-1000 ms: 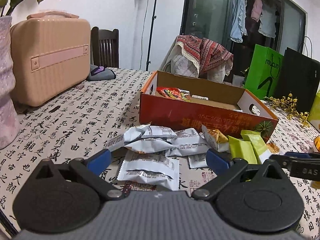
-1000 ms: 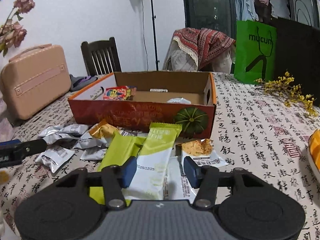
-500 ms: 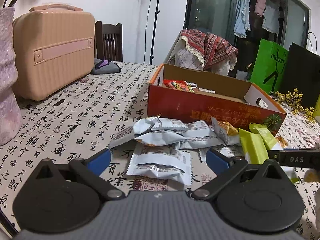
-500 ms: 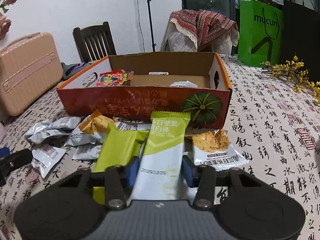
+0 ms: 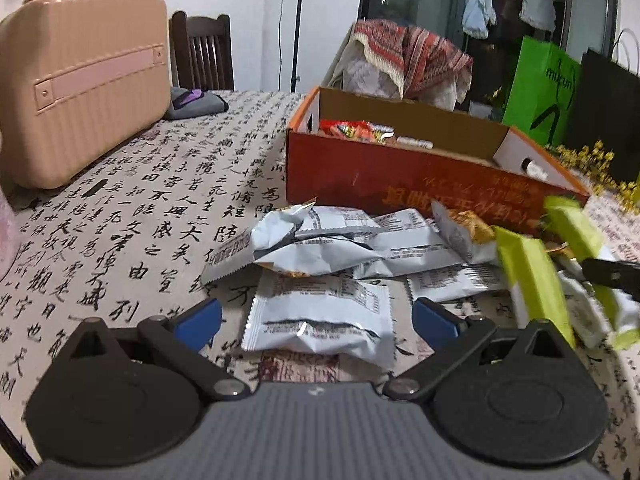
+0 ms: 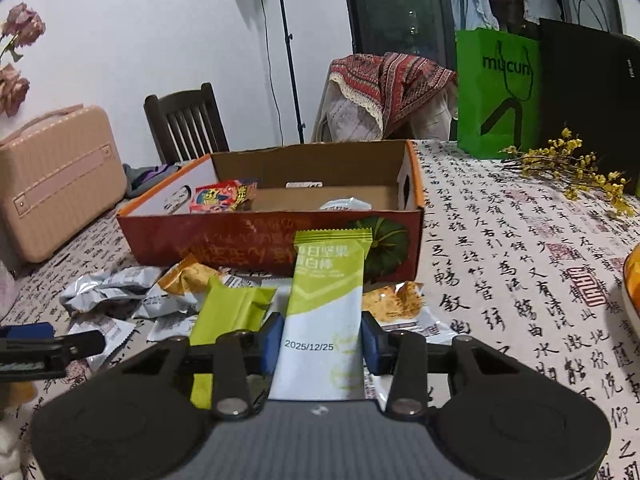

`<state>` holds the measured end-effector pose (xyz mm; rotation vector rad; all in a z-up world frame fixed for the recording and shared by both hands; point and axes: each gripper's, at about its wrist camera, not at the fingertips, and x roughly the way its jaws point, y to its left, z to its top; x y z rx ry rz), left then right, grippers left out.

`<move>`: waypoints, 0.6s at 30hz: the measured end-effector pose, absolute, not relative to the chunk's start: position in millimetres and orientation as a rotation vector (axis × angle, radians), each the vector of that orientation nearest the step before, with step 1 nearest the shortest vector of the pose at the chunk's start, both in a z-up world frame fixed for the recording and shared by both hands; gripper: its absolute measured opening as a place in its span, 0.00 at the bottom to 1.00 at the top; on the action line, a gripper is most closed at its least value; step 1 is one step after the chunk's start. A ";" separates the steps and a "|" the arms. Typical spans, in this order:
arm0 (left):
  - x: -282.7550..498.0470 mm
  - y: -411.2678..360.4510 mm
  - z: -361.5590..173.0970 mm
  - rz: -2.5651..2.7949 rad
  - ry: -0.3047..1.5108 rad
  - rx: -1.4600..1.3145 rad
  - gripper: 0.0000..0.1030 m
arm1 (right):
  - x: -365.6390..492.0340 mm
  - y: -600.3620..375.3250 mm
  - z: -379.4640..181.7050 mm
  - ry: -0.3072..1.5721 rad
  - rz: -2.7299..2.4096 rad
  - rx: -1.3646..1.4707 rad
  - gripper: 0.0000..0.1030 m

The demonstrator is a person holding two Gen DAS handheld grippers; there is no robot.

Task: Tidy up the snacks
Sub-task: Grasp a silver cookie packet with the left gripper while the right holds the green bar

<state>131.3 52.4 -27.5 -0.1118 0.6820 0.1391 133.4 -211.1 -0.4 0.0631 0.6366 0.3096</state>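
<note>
Left wrist view: calligraphy tablecloth (image 5: 132, 216); orange box (image 5: 400, 184); left gripper (image 5: 316, 316) wide apart around a silver packet (image 5: 320, 320) lying flat.

Right wrist view: same box (image 6: 280, 240) behind; right gripper (image 6: 322, 344), jaws just closed, clamps green-white bar (image 6: 324, 304) lifted before the box.

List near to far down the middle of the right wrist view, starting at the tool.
Right tool shut on the green-and-white bar → orange box → draped chair
</note>
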 end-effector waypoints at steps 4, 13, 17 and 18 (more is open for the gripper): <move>151.1 55.8 -35.9 0.149 0.753 -0.112 1.00 | 128.8 -219.8 1.2 0.623 0.302 0.075 0.39; 156.1 46.3 -40.7 0.153 0.765 -0.052 1.00 | 126.3 -228.9 -1.8 0.628 0.298 0.084 0.39; 153.8 47.0 -40.2 0.157 0.756 -0.060 0.97 | 123.9 -227.3 -4.1 0.627 0.309 0.086 0.39; 152.8 47.2 -39.8 0.161 0.750 -0.060 0.92 | 123.3 -227.1 -4.6 0.628 0.310 0.086 0.39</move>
